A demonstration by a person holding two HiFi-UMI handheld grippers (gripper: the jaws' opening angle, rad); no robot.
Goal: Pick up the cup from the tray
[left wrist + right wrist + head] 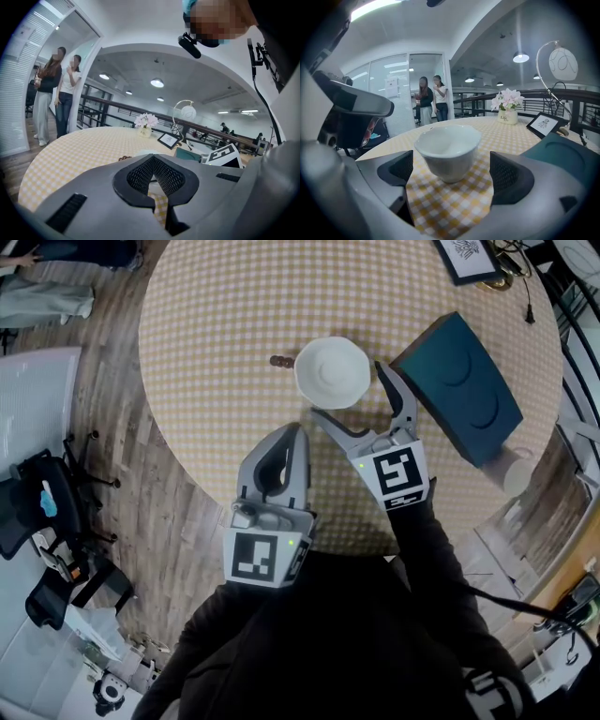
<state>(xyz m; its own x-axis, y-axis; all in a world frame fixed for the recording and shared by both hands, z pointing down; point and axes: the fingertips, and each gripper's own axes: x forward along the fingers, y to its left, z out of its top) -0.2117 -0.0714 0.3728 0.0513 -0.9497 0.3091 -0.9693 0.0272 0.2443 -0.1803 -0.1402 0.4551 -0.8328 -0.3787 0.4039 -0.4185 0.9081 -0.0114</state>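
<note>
Roughly at the middle of the round table [216, 343], on its yellow-and-white checked cloth, the white cup [332, 372] stands upright and empty, on the cloth itself and not on the tray. The dark teal tray [459, 385] lies at the cup's 3 o'clock in the head view, near it but apart, with two round recesses showing in its top. The right gripper [349, 392] reaches in from the cup's 5 o'clock with its jaws spread wide, one toward the cup's 6 o'clock side and the other passing between cup and tray. In the right gripper view the cup [448, 151] sits just ahead of the two dark pads [508, 176], centred in the gap with checked cloth visible on either side, so the right gripper [450, 174] has hold of nothing. The left gripper [300, 430] hangs at the table's 6 o'clock edge, well short of the cup; in its own view the left gripper [154, 176] has its ribbed jaws drawn together at the tips with nothing between them. A small brown beaded object [279, 361] lies at the cup's 9 o'clock, and a framed picture [469, 259] stands at the table's 1 o'clock edge.
</note>
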